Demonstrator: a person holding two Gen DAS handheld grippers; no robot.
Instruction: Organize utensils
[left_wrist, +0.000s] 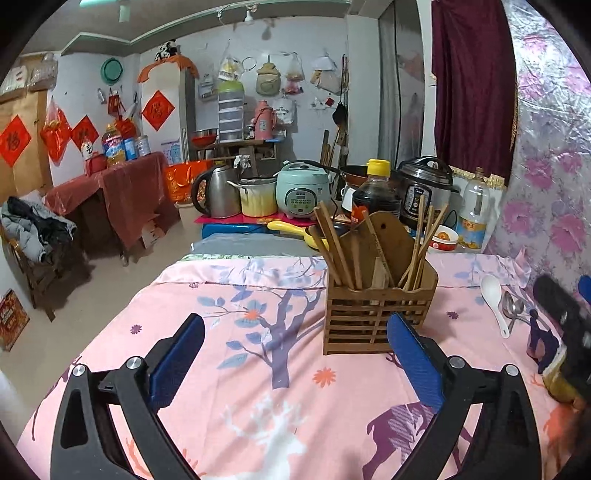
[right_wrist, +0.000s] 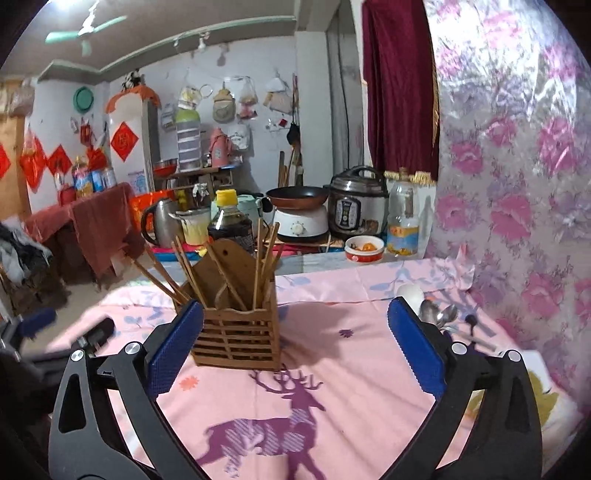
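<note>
A slatted wooden utensil holder (left_wrist: 376, 314) stands on the pink deer-print tablecloth (left_wrist: 258, 369) and holds several wooden chopsticks (left_wrist: 332, 243). It also shows in the right wrist view (right_wrist: 236, 339). A white ceramic spoon (left_wrist: 495, 299) and metal spoons (left_wrist: 513, 308) lie to its right; the right wrist view shows the metal spoons (right_wrist: 439, 314) by the right finger. My left gripper (left_wrist: 295, 332) is open and empty, just short of the holder. My right gripper (right_wrist: 295, 321) is open and empty, between the holder and the spoons.
Behind the table stand a soy sauce bottle (left_wrist: 375, 195), a kettle (left_wrist: 216, 192), a rice cooker (left_wrist: 303, 192), a pressure cooker (right_wrist: 356, 206) and a small bowl (right_wrist: 364, 249). A floral-covered wall (right_wrist: 517, 184) borders the table on the right. The right gripper's body (left_wrist: 565, 325) shows blurred at the right.
</note>
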